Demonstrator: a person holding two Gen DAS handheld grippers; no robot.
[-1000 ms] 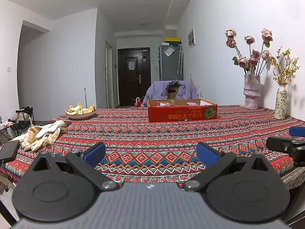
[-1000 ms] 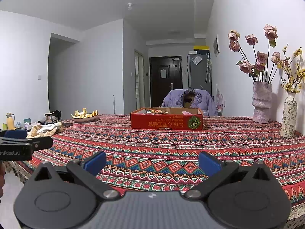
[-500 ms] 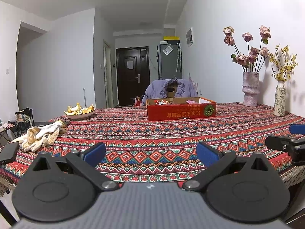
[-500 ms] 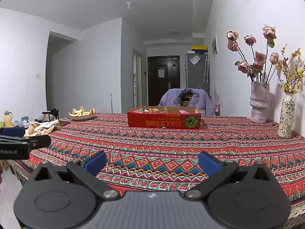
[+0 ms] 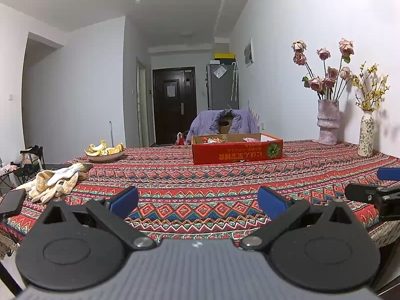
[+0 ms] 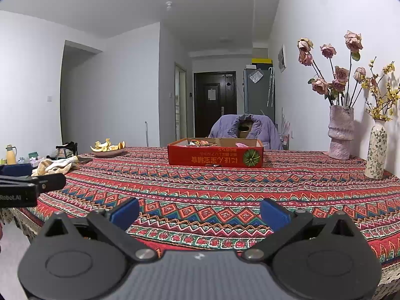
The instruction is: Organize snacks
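Observation:
A low red cardboard box (image 5: pixel 237 151) with snack packets inside stands at the far middle of the patterned tablecloth (image 5: pixel 200 182); it also shows in the right wrist view (image 6: pixel 215 155). My left gripper (image 5: pixel 198 203) is open and empty, low at the table's near edge, far from the box. My right gripper (image 6: pixel 200 213) is open and empty, also at the near edge. Each gripper's fingers show at the side of the other's view. The snacks are mostly hidden by the box wall.
A plate of fruit peels (image 5: pixel 105 151) sits far left. Work gloves (image 5: pixel 56 183) and a phone (image 5: pixel 12 201) lie at the left edge. Two vases with flowers (image 5: pixel 327 122) (image 5: pixel 366 135) stand at the far right. A chair with a purple jacket (image 5: pixel 225 123) is behind the box.
Both views have dropped and shifted slightly; the box and vases sit a little higher and more left in the frames. The jaws stay open.

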